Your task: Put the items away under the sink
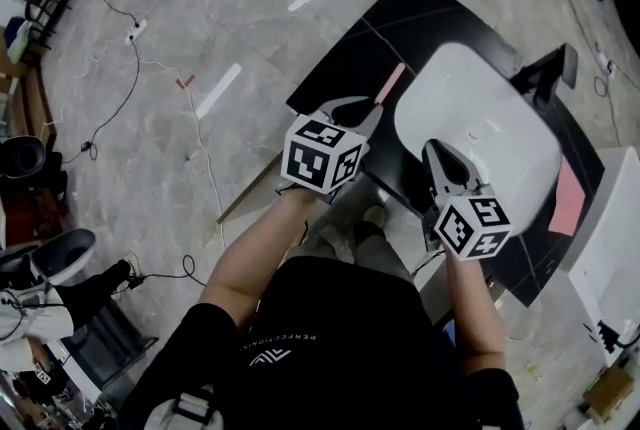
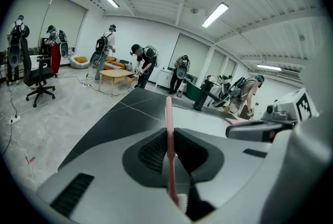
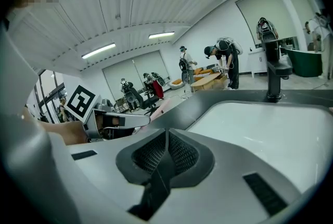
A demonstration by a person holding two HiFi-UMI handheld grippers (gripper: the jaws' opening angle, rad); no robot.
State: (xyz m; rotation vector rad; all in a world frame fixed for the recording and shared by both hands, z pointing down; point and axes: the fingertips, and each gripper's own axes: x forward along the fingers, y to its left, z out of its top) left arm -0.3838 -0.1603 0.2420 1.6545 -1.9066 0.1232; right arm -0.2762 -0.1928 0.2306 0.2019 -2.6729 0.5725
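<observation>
A pink toothbrush (image 2: 169,124) is clamped upright between the jaws of my left gripper (image 2: 170,134); its white bristle head sits near the camera and the handle points away. From the head view the pink toothbrush (image 1: 390,82) sticks out of the left gripper (image 1: 368,110) over the black countertop (image 1: 345,58), just left of the white sink basin (image 1: 500,133). My right gripper (image 1: 438,154) is shut with nothing in it and hovers at the basin's near rim. In the right gripper view the right gripper (image 3: 166,134) faces the basin (image 3: 270,129) and the black faucet (image 3: 273,69).
A pink flat item (image 1: 568,198) lies on the counter right of the basin. A white cabinet or box (image 1: 615,248) stands at the far right. Cables and tape strips cross the floor (image 1: 200,88) to the left. Several people work in the background.
</observation>
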